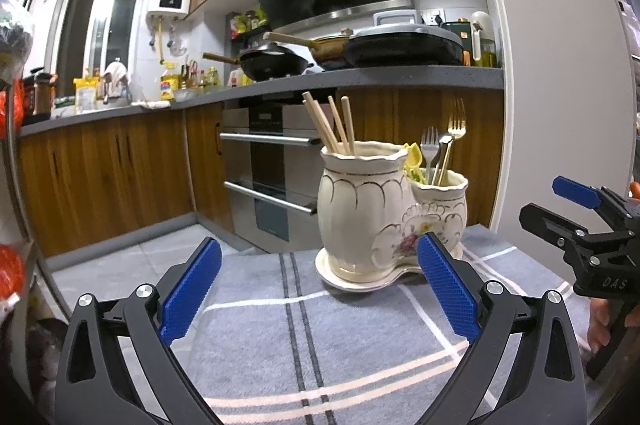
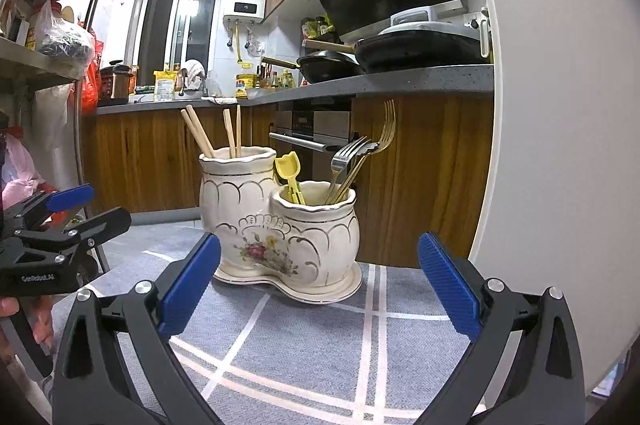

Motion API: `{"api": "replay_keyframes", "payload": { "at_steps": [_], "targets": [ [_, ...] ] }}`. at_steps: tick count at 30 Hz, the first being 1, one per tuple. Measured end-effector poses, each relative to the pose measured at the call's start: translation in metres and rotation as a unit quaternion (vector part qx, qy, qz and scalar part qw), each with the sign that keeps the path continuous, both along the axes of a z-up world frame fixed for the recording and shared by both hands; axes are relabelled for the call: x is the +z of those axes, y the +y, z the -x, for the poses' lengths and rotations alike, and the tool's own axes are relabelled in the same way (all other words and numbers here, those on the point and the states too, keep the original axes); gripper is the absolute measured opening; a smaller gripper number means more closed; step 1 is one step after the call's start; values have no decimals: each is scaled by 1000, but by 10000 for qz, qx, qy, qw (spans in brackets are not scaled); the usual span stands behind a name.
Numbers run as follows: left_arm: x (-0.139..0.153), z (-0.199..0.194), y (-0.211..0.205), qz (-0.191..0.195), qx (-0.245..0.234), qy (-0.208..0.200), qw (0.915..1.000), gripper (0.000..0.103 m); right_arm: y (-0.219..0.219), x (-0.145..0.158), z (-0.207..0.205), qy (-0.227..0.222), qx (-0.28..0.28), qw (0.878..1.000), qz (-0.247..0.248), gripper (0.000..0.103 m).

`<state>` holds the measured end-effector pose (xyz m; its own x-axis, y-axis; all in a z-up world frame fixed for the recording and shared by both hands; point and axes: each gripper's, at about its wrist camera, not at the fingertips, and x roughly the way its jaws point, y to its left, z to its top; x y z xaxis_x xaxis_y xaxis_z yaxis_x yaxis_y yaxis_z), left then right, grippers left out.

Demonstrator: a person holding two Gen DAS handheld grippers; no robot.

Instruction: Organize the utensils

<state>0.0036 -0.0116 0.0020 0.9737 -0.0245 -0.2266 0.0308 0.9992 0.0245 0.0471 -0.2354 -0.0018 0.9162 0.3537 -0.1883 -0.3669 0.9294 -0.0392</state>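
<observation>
Kitchen cabinets of brown wood run along the back, with a grey counter [image 1: 280, 85] that carries black pans [image 1: 276, 63] and bottles. Below it stands a steel oven [image 1: 268, 161].

Nearer is a table under a grey cloth [image 1: 320, 345] with white and dark stripes. A cream ceramic holder [image 2: 280, 225] with two pots stands near the far edge of the cloth. Its taller left pot keeps wooden chopsticks [image 2: 216, 133]. Its lower right pot keeps a yellow utensil [image 2: 289, 173] and metal forks [image 2: 360, 153].

On the left side, the left gripper [image 1: 318, 291] points almost level over the cloth, jaws fully wide, nothing between them. On the right side, the right gripper [image 2: 318, 291] is posed the same, jaws wide and empty, the holder just beyond its blue pads [image 2: 448, 285].
</observation>
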Motion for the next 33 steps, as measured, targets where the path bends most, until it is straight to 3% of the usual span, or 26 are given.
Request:
{"api": "replay_keyframes", "payload": {
  "at_steps": [33],
  "targets": [
    [0,0,-3,-8,28,-18,10000,98,0,0,-3,80,-4,10000,-14,97]
  ]
}}
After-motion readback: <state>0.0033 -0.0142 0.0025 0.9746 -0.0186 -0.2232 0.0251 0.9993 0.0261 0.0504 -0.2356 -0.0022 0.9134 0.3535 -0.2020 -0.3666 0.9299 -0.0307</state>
